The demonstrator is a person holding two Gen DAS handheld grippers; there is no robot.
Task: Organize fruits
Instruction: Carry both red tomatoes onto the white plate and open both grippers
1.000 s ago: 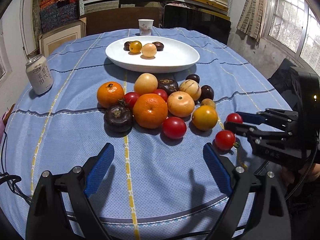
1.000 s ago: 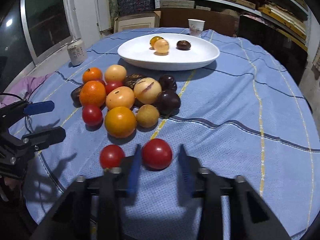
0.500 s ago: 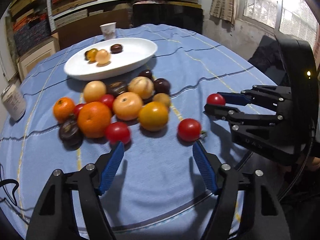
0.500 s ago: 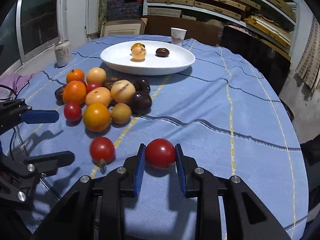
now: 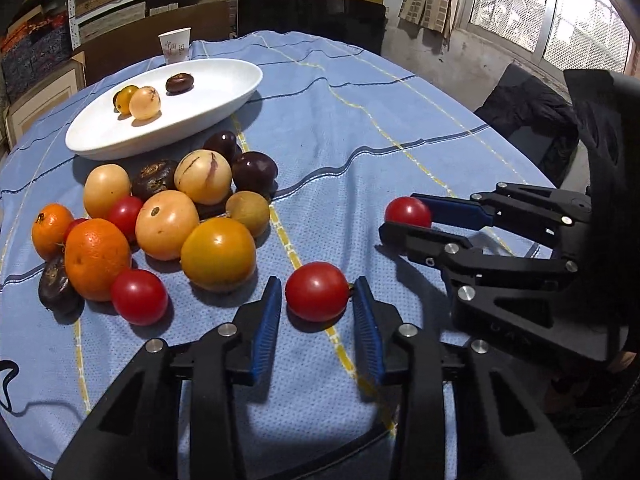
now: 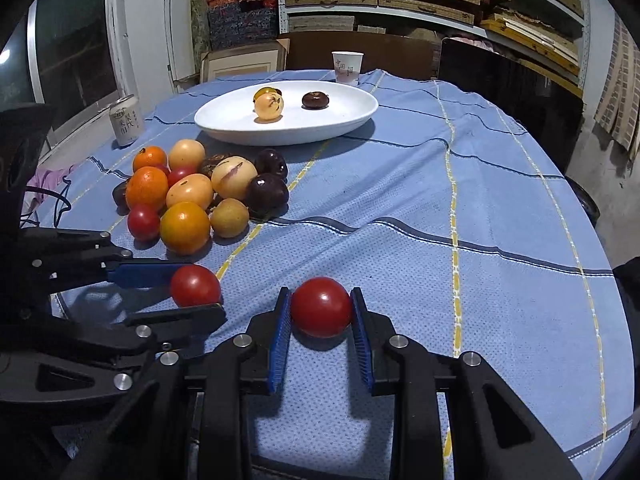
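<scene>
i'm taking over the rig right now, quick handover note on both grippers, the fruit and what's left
Right gripper: shut on a red tomato, low over the blue tablecloth.
Left gripper: fingers have just been closing around a second red tomato; narrow gaps show at both pads, so not gripped yet.
Done: three fruits lie in the white plate.
Left: finish the left grip, carry both tomatoes to the plate, then the fruit pile beside it.

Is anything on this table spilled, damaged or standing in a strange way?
Nothing stands out. The white plate sits flat with three fruits, the paper cup and can are upright, and no liquid shows on the blue cloth. One pale fruit has a dark streak; whether this is damage is unclear.
</scene>
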